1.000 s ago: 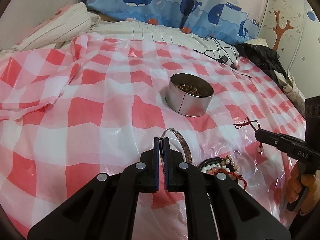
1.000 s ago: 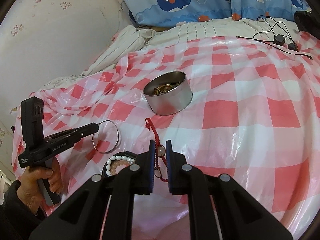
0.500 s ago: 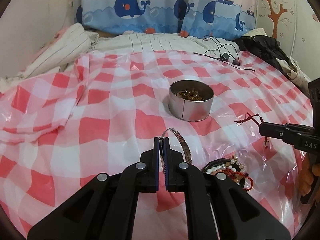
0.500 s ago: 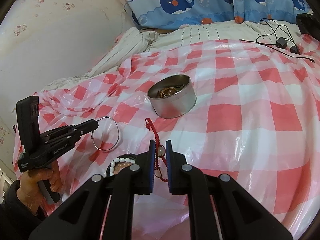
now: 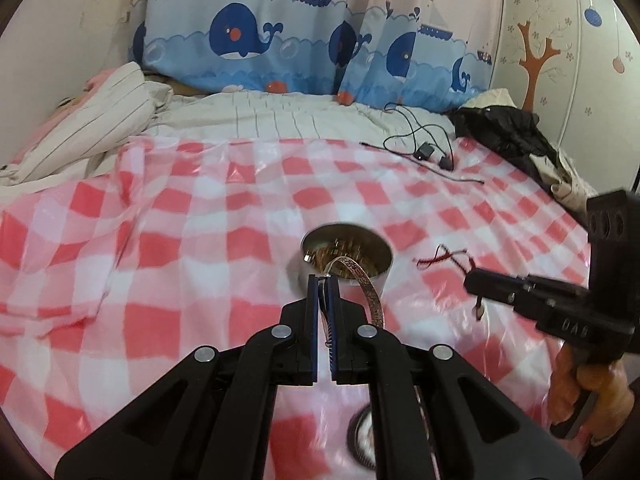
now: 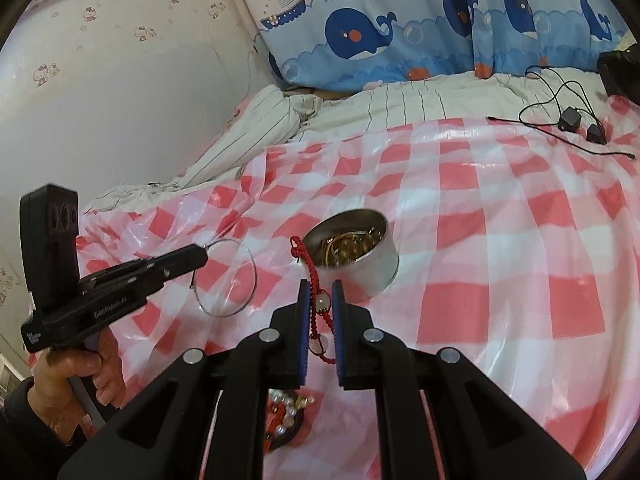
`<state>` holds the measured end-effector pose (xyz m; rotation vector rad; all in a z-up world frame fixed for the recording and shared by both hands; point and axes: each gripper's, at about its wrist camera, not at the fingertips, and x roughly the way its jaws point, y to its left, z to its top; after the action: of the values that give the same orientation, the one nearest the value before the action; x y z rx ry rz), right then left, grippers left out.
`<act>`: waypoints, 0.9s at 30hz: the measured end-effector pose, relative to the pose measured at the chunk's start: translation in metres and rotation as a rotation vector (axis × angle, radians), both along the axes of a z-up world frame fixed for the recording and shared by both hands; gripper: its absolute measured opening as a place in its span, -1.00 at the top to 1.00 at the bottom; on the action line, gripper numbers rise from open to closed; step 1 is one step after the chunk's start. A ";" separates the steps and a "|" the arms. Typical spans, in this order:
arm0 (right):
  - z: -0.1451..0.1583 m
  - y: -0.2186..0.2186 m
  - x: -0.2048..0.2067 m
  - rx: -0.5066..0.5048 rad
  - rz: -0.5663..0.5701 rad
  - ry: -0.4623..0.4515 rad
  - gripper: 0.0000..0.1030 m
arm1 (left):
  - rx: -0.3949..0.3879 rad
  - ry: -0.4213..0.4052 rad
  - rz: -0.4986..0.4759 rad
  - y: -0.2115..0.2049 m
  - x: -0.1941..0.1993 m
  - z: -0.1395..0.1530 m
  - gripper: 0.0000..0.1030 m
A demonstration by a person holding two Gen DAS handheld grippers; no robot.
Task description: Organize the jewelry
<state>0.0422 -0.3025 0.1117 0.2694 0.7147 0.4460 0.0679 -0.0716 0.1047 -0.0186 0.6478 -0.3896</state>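
A round silver tin (image 5: 347, 258) (image 6: 354, 256) with gold jewelry inside stands on the red-checked plastic sheet. My left gripper (image 5: 323, 284) is shut on a thin silver bangle (image 5: 366, 286), held in the air just short of the tin; the bangle also shows in the right wrist view (image 6: 224, 278). My right gripper (image 6: 320, 294) is shut on a red cord bracelet with clear beads (image 6: 314, 280), held up just left of the tin; it also shows in the left wrist view (image 5: 444, 258).
A dark dish of pearl and red beads (image 6: 286, 418) (image 5: 362, 436) lies on the sheet below the grippers. Black cables with adapters (image 5: 424, 152) and dark clothing (image 5: 508, 132) lie at the far right. Striped bedding (image 5: 100, 120) and a whale curtain are behind.
Both grippers have risen and moved forward toward the tin, carrying the bangle and the red bracelet. The bead dish has dropped behind under the fingers.
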 end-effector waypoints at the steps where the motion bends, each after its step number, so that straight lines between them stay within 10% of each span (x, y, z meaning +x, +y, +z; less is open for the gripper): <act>1: 0.000 0.000 0.004 -0.003 -0.002 -0.001 0.79 | -0.004 -0.001 -0.003 -0.003 0.005 0.001 0.93; 15: -0.001 0.012 0.068 -0.068 0.014 -0.015 0.79 | -0.126 0.060 -0.010 -0.037 0.089 -0.023 0.93; 27: -0.031 0.045 0.108 -0.153 0.054 0.051 0.79 | 0.041 0.101 0.011 -0.027 0.097 -0.038 0.50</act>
<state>0.1501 -0.2572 0.0808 0.1180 0.8037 0.4348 0.1654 -0.0990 0.0663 -0.0028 0.7554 -0.3662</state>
